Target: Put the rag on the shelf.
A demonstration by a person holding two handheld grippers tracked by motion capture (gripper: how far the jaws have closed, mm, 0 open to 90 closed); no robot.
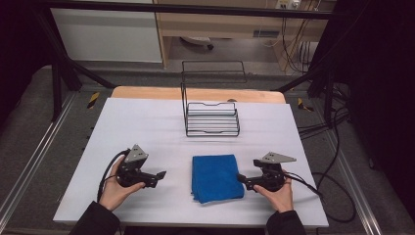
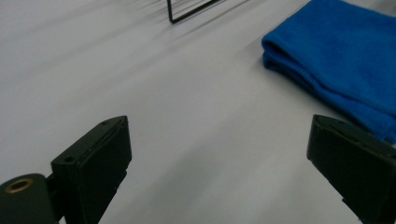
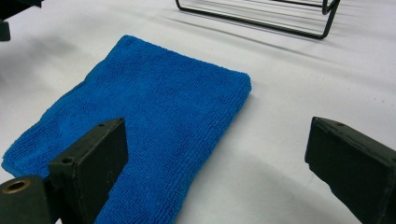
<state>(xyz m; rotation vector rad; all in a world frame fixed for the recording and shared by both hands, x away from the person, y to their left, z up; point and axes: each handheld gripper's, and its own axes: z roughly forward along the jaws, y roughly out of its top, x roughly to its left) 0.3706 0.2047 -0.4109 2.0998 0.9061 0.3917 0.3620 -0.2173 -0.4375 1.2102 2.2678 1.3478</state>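
Note:
A folded blue cloth (image 1: 216, 177) lies flat on the white table (image 1: 147, 127), between my two hands. My left gripper (image 1: 160, 175) rests to the cloth's left with its jaws wide open and nothing between them. In the left gripper view the blue cloth (image 2: 341, 56) lies ahead at the right, beyond the left gripper (image 2: 219, 154). My right gripper (image 1: 241, 179) sits just at the cloth's right edge, open. In the right gripper view the blue cloth (image 3: 154, 116) spreads past the left jaw, and the right gripper (image 3: 217, 154) grips nothing.
A black wire rack (image 1: 211, 110) stands at the back middle of the table; its base shows as the wire rack (image 3: 261, 14) in the right gripper view. Cables (image 1: 323, 186) trail off the table's right side. Bare white surface surrounds the cloth.

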